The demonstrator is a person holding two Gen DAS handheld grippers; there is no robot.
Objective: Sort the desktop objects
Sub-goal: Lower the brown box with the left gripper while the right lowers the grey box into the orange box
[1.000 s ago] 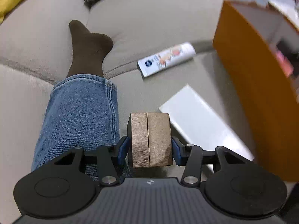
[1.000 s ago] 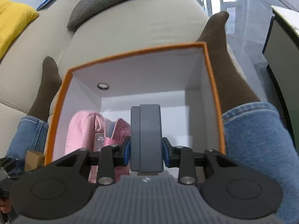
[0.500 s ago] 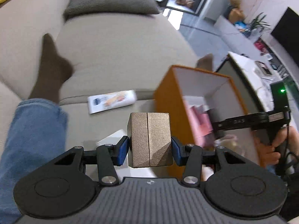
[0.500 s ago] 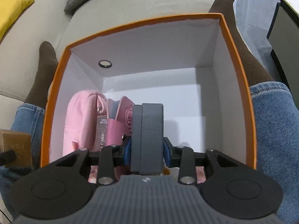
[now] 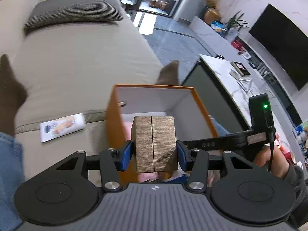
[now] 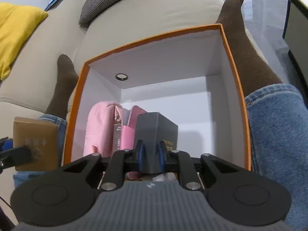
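The dark grey box sits low inside the orange storage box, beside a pink pouch, pinched by the fingers of the right gripper. The left gripper has its fingers clamped on a gold box above the storage box's near left rim. A tube lies on the sofa to the left.

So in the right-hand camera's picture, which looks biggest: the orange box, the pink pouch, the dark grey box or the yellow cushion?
1. orange box
2. pink pouch and yellow cushion: similar, cushion cut off and farther away, so unsure
3. dark grey box, held in the right gripper
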